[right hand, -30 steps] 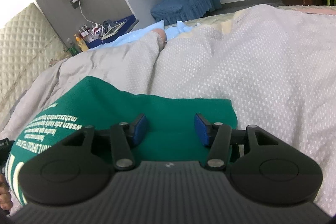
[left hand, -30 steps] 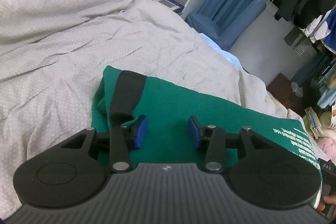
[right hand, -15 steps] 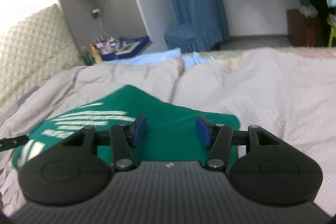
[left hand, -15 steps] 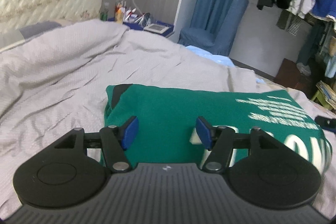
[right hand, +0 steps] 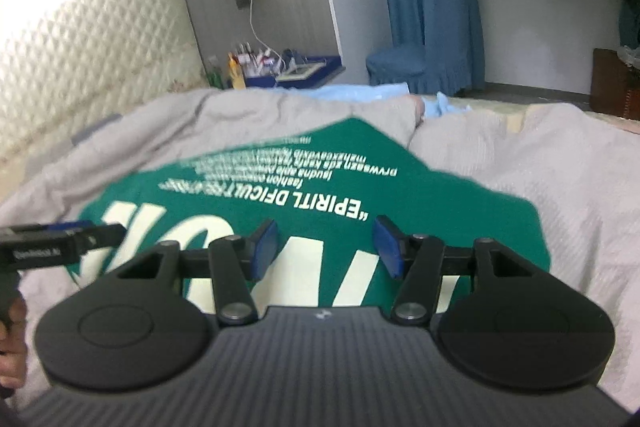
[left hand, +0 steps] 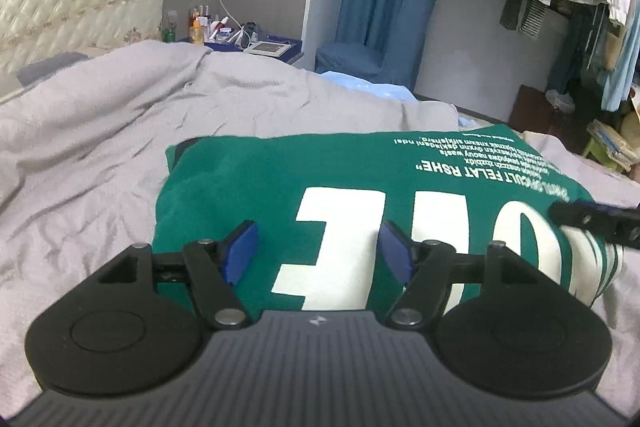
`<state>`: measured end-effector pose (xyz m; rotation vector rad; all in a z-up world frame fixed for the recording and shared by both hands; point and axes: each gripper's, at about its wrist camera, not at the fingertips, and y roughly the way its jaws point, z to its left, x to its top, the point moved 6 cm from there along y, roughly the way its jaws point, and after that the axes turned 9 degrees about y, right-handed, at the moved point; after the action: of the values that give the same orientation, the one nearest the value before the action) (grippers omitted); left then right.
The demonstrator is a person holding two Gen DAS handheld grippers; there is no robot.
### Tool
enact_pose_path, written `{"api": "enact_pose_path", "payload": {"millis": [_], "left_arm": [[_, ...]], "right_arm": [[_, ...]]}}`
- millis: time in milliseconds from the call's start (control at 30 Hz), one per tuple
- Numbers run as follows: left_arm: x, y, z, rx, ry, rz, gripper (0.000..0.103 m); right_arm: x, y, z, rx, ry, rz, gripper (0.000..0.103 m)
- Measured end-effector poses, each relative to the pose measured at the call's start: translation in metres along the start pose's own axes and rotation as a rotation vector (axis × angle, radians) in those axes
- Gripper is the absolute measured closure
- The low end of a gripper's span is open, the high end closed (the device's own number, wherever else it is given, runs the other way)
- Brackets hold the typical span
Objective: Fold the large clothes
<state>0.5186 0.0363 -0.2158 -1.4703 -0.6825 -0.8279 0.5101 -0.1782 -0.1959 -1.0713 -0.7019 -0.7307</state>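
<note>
My left gripper [left hand: 316,253] and right gripper [right hand: 326,247] both gape empty above the folded green shirt [left hand: 360,171] on the bed [left hand: 100,147].

Open grey duvet [left hand: 100,147] flanks the green shirt [left hand: 360,167], seemingly unobstructed.
</note>
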Motion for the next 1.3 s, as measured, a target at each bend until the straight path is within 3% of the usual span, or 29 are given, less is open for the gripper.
{"api": "enact_pose_path", "payload": {"millis": [133,400,700,967,1067,1233,1300], "left_arm": [[-0.009,0.013,0.000,-0.010,-0.010,0.026,0.030],[-0.009,0.027,0.004,-0.012,-0.036,0.028,0.029],[-0.019,-0.022,0.009,-0.029,-0.115,-0.022,0.024],[-0.046,-0.066,0.006,-0.012,-0.195,-0.022,0.024],[-0.054,-0.074,0.010,-0.011,-0.257,-0.024,0.024],[-0.065,-0.072,0.026,-0.003,-0.363,-0.019,0.017],[-0.069,-0.065,0.033,-0.037,-0.422,-0.002,0.015]], "right_arm": [[-0.012,0.008,0.013,-0.060,-0.081,0.013,0.045],[-0.022,0.020,0.014,-0.087,-0.102,-0.015,0.044],[-0.017,-0.019,0.014,-0.050,-0.007,-0.036,0.038],[-0.042,-0.059,0.016,-0.030,0.086,-0.014,0.037],[-0.050,-0.068,0.016,-0.040,0.093,-0.009,0.026],[-0.058,-0.073,0.014,-0.067,0.100,0.010,0.025],[-0.060,-0.070,0.010,-0.062,0.130,0.021,0.014]]}}
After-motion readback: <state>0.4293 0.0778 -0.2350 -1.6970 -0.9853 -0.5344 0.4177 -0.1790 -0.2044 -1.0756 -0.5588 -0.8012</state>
